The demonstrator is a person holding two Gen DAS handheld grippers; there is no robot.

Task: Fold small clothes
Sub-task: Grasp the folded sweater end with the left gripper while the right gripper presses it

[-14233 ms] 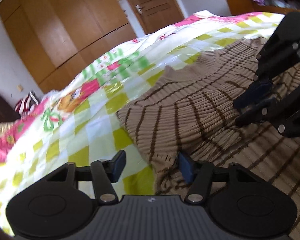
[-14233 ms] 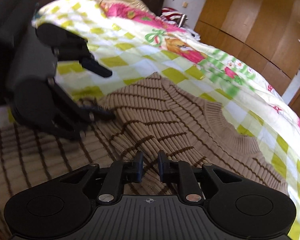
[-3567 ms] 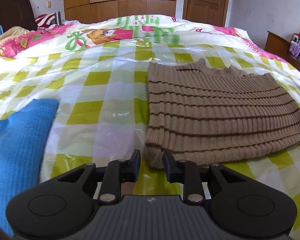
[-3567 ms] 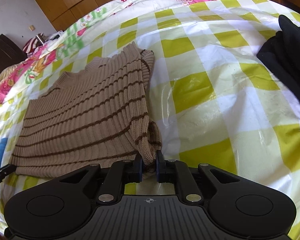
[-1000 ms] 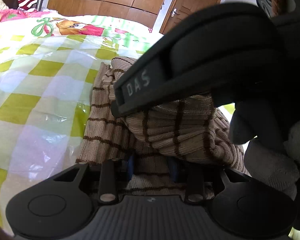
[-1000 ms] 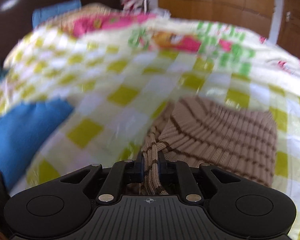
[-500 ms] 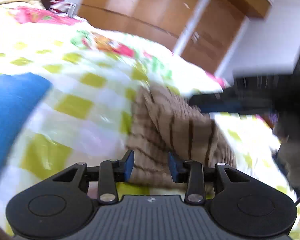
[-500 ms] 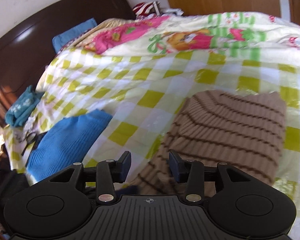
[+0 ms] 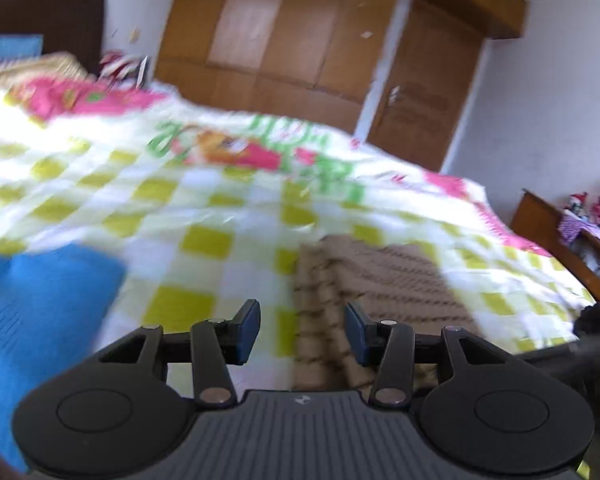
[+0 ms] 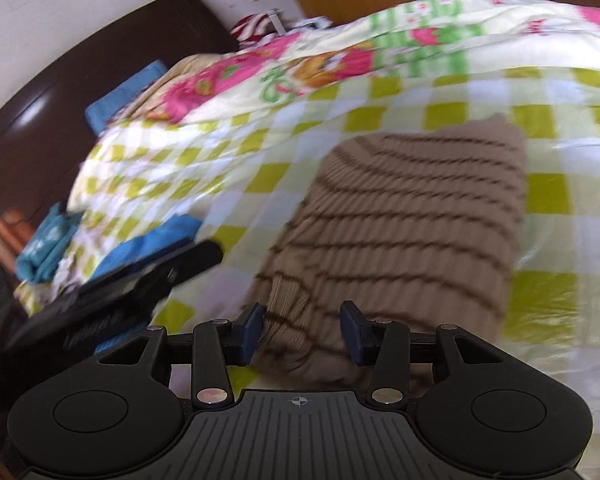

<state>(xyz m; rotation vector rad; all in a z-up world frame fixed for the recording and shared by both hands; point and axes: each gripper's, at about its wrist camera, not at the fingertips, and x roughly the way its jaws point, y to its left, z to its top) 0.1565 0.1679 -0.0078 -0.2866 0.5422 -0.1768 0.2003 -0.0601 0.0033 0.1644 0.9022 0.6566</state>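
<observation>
A tan sweater with thin brown stripes point(image 9: 384, 280) lies folded on the yellow-checked bedspread point(image 9: 204, 208). My left gripper point(image 9: 302, 332) hovers over the sweater's near left corner; its jaws are opening and nothing is pressed between the pads. In the right wrist view the folded sweater point(image 10: 400, 220) fills the middle. My right gripper point(image 10: 302, 332) is above its near edge, jaws opening; the knit shows between the fingers but they do not pinch it. The left gripper point(image 10: 120, 292) shows as a dark blurred shape at the left.
A folded blue garment point(image 9: 40, 320) lies left of the sweater, and teal cloth point(image 10: 48, 244) sits near the bed's corner. A dark headboard point(image 10: 80, 100), a wooden wardrobe point(image 9: 280, 32) and a door point(image 9: 424, 92) stand beyond. A wooden cabinet point(image 9: 560, 228) stands at the right.
Both grippers were shut on the sweater's carried-over half; they have let go, opened and drawn back. The sweater now lies folded flat, and the blue garment has come into view.
</observation>
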